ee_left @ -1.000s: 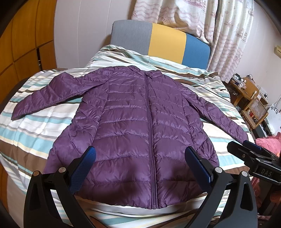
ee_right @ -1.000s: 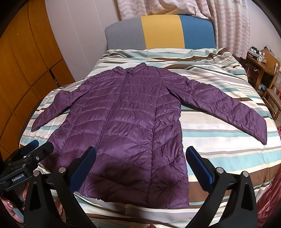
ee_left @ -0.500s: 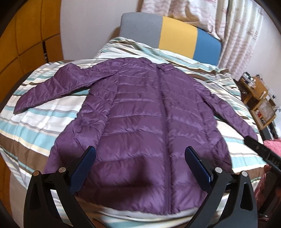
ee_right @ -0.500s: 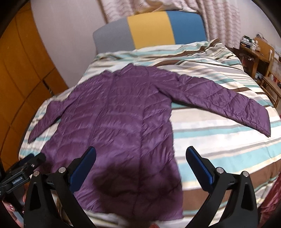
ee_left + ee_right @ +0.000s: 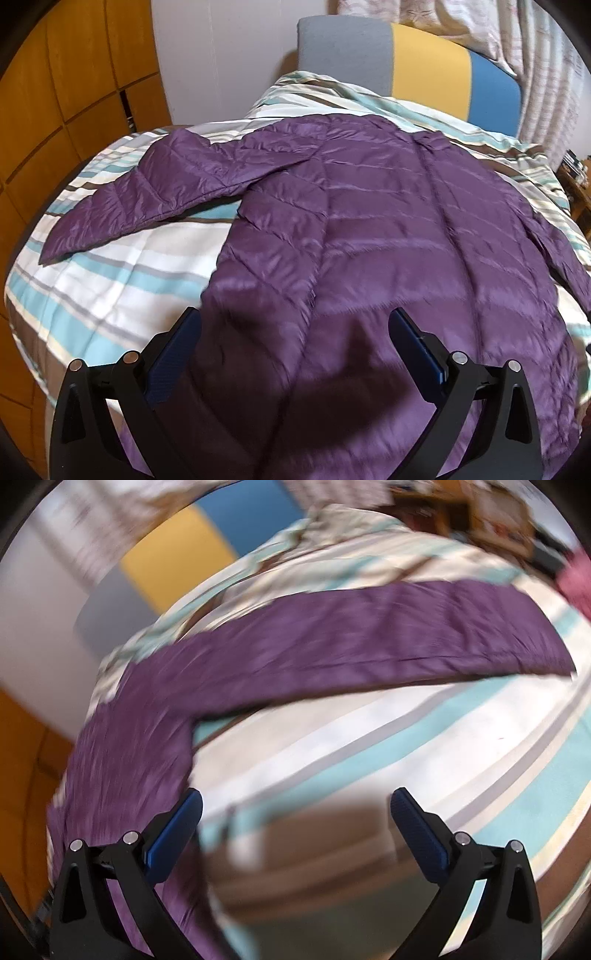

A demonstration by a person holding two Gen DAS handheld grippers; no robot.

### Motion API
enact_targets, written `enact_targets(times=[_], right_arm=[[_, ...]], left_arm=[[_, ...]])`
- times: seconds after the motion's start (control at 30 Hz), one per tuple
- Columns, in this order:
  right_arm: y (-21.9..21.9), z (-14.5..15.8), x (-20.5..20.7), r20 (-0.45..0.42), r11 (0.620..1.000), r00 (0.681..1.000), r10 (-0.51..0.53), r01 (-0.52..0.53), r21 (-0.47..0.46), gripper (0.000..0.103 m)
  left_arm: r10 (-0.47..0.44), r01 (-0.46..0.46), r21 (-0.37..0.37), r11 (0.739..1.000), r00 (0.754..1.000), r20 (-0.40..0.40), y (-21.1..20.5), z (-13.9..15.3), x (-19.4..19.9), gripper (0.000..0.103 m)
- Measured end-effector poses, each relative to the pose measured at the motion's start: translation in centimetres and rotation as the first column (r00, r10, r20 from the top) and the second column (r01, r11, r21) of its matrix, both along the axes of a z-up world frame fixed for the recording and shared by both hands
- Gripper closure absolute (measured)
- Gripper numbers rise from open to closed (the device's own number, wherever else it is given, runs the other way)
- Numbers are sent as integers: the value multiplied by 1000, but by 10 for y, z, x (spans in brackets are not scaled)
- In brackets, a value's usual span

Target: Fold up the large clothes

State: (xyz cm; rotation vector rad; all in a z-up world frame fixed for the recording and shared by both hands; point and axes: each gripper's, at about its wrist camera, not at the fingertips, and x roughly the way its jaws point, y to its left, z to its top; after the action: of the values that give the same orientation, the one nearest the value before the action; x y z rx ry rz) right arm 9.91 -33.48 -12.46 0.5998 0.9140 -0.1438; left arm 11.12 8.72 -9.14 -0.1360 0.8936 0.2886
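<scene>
A purple quilted jacket [image 5: 369, 240] lies flat and zipped on the striped bed, sleeves spread out. Its left sleeve [image 5: 147, 199] reaches toward the bed's left edge. My left gripper [image 5: 295, 332] is open and empty, hovering over the jacket's lower left hem. In the blurred, tilted right wrist view the right sleeve [image 5: 369, 635] stretches across the bedspread. My right gripper [image 5: 295, 812] is open and empty above bare bedspread, just right of the jacket's body [image 5: 129, 746].
The striped duvet [image 5: 110, 288] covers the bed. A grey, yellow and blue headboard [image 5: 424, 62] stands at the far end. Wooden cupboards [image 5: 55, 110] line the left side. A wooden side table [image 5: 580, 184] stands at the right, and curtains hang behind.
Both grippers have moved forward and lower over the bed. The left one swung left toward the hem's left side. The right one swung right and tilted, blurring its view. The jacket has not moved.
</scene>
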Motion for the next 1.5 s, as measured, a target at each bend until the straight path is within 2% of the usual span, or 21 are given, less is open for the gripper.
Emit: enact_targets(times=[0.1, 0.27, 0.4, 0.47, 0.5, 0.57, 0.77, 0.83, 0.93, 1.0, 1.1, 1.2, 1.33, 1.5], right_arm=[[-32, -9, 8, 21, 992, 994, -109, 108, 62, 2], [-57, -6, 20, 50, 980, 980, -195, 192, 53, 6], [-84, -11, 25, 79, 946, 946, -313, 303, 115, 9], [-94, -10, 27, 86, 933, 932, -352, 342, 108, 13], [-98, -10, 30, 100, 942, 940, -326, 314, 119, 16], [-111, -12, 33, 106, 927, 924, -366, 353, 127, 19], [-137, -13, 44, 109, 875, 874, -474, 455, 165, 22], [-143, -13, 45, 101, 855, 854, -511, 493, 160, 27], [-147, -12, 46, 88, 841, 838, -539, 529, 116, 47], [-149, -10, 54, 78, 848, 844, -530, 527, 61, 67], [-144, -2, 67, 105, 878, 874, -475, 479, -10, 83], [-126, 14, 81, 152, 900, 905, -398, 417, -128, 87], [-90, 32, 96, 212, 905, 933, -292, 341, -255, 90], [-22, 51, 109, 269, 899, 958, -102, 205, -386, 92]], left_arm=[[13, -13, -1, 1000, 1000, -6, 11, -7, 17, 3], [32, -33, -33, 999, 999, -10, 22, -21, 34, 3], [45, -46, -49, 998, 999, -13, 31, -35, 42, 3], [53, -53, -59, 997, 999, -10, 32, -40, 41, 3], [60, -60, -67, 996, 998, -8, 34, -43, 40, 3], [67, -66, -81, 995, 998, 0, 35, -49, 38, 3], [71, -71, -52, 996, 997, -4, 28, -56, 38, 3], [74, -74, -39, 997, 997, -3, 26, -57, 39, 3], [74, -75, -33, 997, 997, -7, 27, -58, 39, 3], [74, -74, -39, 996, 997, -8, 27, -60, 40, 3], [74, -74, -47, 996, 997, -6, 28, -61, 41, 3], [74, -74, -43, 996, 997, -7, 29, -61, 41, 3], [75, -75, -48, 996, 997, -4, 30, -62, 42, 3], [75, -75, -50, 996, 997, -2, 29, -62, 42, 3]])
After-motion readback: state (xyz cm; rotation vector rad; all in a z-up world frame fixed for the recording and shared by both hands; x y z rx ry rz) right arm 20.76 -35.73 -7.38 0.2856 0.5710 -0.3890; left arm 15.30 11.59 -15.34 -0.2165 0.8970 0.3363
